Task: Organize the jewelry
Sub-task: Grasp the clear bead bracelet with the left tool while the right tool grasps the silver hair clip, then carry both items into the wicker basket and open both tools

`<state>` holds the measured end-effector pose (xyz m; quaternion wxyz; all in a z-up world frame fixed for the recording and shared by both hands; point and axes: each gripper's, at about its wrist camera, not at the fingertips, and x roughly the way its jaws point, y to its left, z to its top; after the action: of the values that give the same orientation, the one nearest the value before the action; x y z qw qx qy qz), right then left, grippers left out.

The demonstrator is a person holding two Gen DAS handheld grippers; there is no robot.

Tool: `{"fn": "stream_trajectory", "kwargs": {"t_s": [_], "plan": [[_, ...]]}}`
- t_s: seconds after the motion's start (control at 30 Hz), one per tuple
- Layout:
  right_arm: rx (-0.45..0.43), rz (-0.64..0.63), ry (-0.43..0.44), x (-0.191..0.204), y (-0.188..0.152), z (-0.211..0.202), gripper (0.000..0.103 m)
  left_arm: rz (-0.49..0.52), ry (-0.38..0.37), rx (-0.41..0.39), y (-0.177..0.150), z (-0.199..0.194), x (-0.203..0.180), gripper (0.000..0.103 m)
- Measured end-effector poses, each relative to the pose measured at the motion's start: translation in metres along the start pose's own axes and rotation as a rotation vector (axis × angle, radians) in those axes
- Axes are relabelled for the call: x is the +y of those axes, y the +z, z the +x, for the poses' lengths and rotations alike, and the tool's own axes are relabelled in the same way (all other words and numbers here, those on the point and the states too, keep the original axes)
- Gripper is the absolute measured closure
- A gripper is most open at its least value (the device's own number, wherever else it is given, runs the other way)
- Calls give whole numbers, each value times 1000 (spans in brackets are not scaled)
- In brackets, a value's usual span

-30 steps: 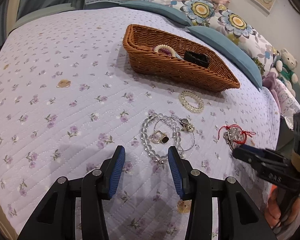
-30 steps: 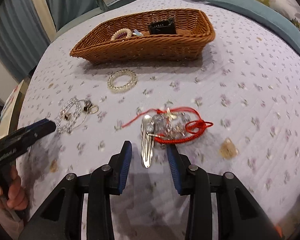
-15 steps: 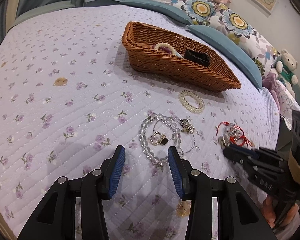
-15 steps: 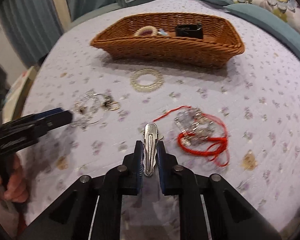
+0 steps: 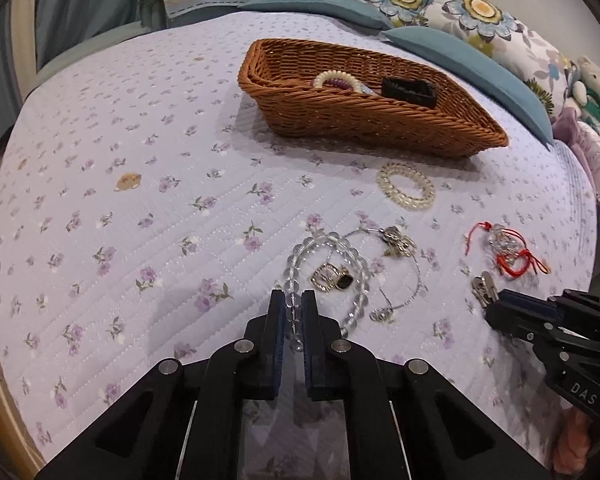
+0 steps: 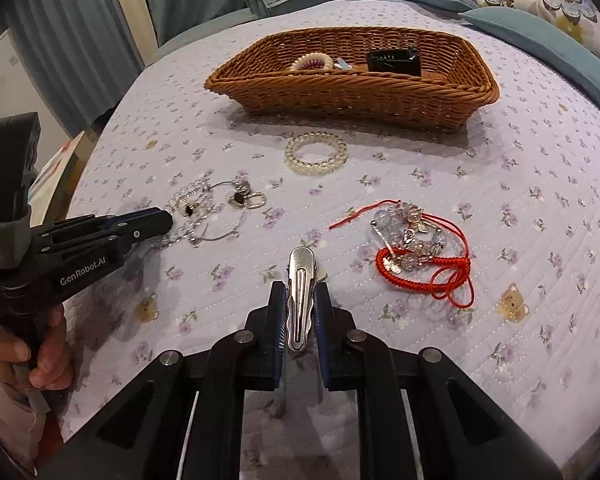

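Observation:
A brown wicker basket (image 5: 380, 128) (image 6: 356, 92) sits on the lilac bedspread with a pearl bracelet (image 5: 336, 79) and a black clip (image 5: 409, 91) inside. My left gripper (image 5: 293, 305) is shut on the clear bead bracelet (image 5: 332, 242), which lies on the spread around a gold ring (image 5: 332, 276). My right gripper (image 6: 301, 294) is shut on a silver hair clip (image 6: 301, 296), held just above the spread. A red cord bracelet (image 6: 416, 252) lies to its right. A clear coil hair tie (image 6: 315, 153) lies in front of the basket.
A thin silver hoop with charms (image 5: 398, 248) lies beside the bead bracelet. Blue and floral pillows (image 5: 460, 20) line the head of the bed, and a plush bear (image 5: 594, 92) sits at the right edge. Curtains (image 6: 60, 40) hang beyond the bed's far side.
My left gripper has moved forward and shut on the clear bead bracelet. My right gripper shut on the silver hair clip and has lifted it a little off the spread.

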<state>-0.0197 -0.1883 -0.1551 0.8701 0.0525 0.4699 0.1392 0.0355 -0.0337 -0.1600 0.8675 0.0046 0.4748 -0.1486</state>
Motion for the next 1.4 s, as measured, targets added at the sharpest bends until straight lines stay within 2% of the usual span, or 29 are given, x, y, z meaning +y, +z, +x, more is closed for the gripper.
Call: {"fn": "stream_trajectory", "kwargs": {"t_s": [0.07, 0.33, 0.53, 0.73, 0.9, 1.03, 1.23, 1.4], "plan": [[-3, -6, 12, 3, -1, -3, 87, -9, -28, -8, -3, -6, 2, 96], [-75, -37, 36, 17, 5, -35, 87, -93, -250, -86, 1, -44, 14, 96], [-120, -36, 28, 16, 14, -52, 87, -81, -332, -125, 18, -60, 13, 96], [-186, -32, 0, 8, 43, -66, 87, -51, -357, -183, 42, -77, 7, 96], [-245, -12, -52, -11, 86, -71, 87, -20, -380, -244, 86, -82, -1, 96], [-276, 56, -80, -44, 131, -61, 87, 2, -386, -288, 127, -77, -10, 96], [-247, 171, -99, -100, 190, -22, 87, -16, -391, -282, 181, -40, -18, 96], [-182, 197, -109, -124, 219, 21, 87, -28, -379, -223, 206, 12, -28, 96]]}}
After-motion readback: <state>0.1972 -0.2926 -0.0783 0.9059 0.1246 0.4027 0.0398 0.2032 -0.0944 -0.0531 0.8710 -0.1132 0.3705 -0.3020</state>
